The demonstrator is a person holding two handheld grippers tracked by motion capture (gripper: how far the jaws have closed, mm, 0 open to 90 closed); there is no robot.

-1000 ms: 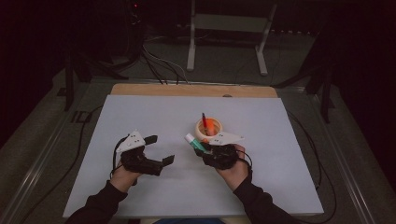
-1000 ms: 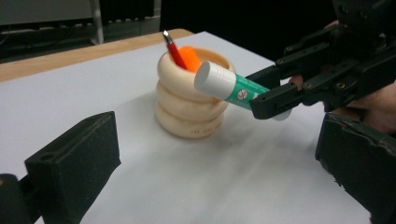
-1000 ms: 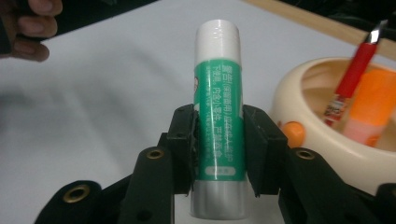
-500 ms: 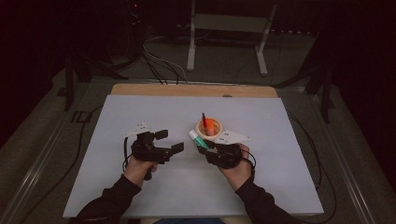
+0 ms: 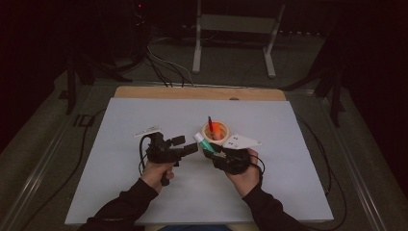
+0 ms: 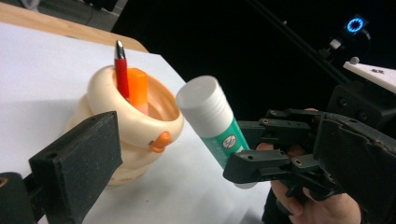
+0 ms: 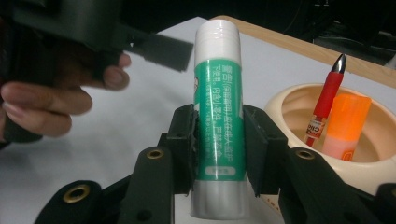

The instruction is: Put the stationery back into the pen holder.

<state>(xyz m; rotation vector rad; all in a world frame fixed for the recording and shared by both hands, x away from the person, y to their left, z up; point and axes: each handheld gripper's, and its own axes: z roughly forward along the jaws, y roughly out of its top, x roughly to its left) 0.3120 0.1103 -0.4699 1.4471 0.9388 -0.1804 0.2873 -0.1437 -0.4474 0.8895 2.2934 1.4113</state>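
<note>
A smooth cylindrical green-and-white glue stick (image 7: pixel 218 116) is clamped between the matte black jaws of the right gripper (image 7: pixel 217 144), just beside a glossy cream pen cup (image 7: pixel 327 135); the left gripper (image 5: pixel 185 146) is held open nearby.

The high view looks forward and down on the whole worktop (image 5: pixel 144 192) from above the person's side. Each tongs camera sits close, level with the cream cup (image 6: pixel 135 135), one on either side of it; both also catch the glue stick (image 7: pixel 217 116).

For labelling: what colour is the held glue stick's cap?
White cap on the glue stick; clearest in the left gripper view.
</note>
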